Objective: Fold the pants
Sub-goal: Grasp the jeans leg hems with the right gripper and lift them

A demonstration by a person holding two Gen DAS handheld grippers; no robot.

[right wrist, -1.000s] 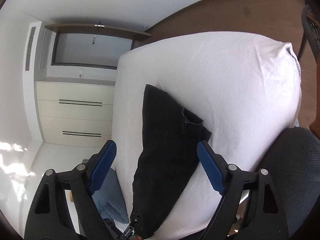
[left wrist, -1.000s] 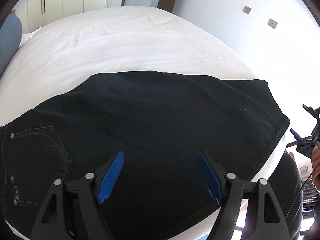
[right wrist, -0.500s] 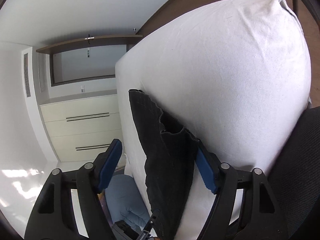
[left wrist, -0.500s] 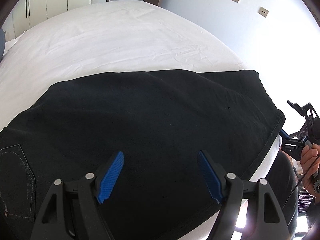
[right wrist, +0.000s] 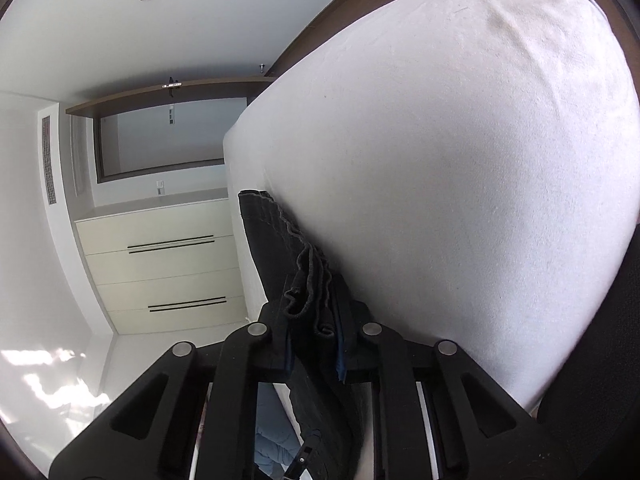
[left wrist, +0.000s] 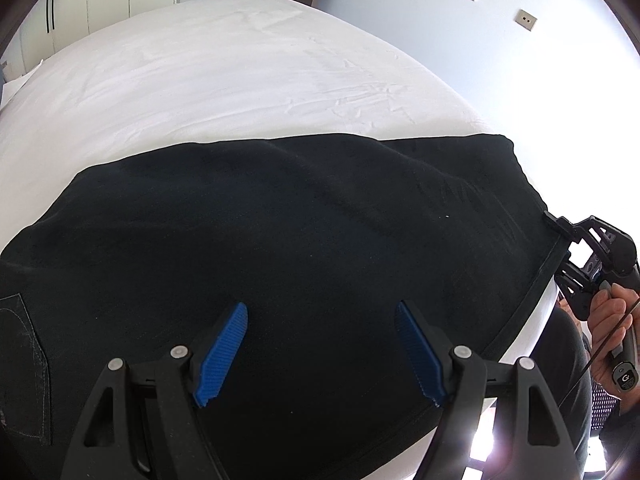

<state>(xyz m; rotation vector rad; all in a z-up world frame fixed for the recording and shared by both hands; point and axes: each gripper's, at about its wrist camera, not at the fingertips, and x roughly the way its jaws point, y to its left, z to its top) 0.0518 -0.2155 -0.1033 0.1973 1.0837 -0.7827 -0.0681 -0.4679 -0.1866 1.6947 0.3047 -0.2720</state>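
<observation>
Black pants [left wrist: 280, 248] lie flat across the near part of a white bed [left wrist: 224, 80], with a back pocket at the far left and the leg hems at the right. My left gripper [left wrist: 320, 352] is open above the middle of the pants, holding nothing. My right gripper [right wrist: 314, 336] is shut on the bunched hem of the pants [right wrist: 304, 280] at the bed's edge. It also shows in the left wrist view [left wrist: 560, 236] at the right end of the hem, held by a hand.
White bed sheet stretches beyond the pants [right wrist: 460, 160]. Cream wardrobe drawers [right wrist: 168, 264] and a doorway stand past the bed. A dark chair [right wrist: 600, 360] sits at the right. Wall sockets [left wrist: 524, 20] are on the far wall.
My right gripper moved in to the hem and closed on it. My left gripper shifted right along the pants, so the pocket slid toward the left edge.
</observation>
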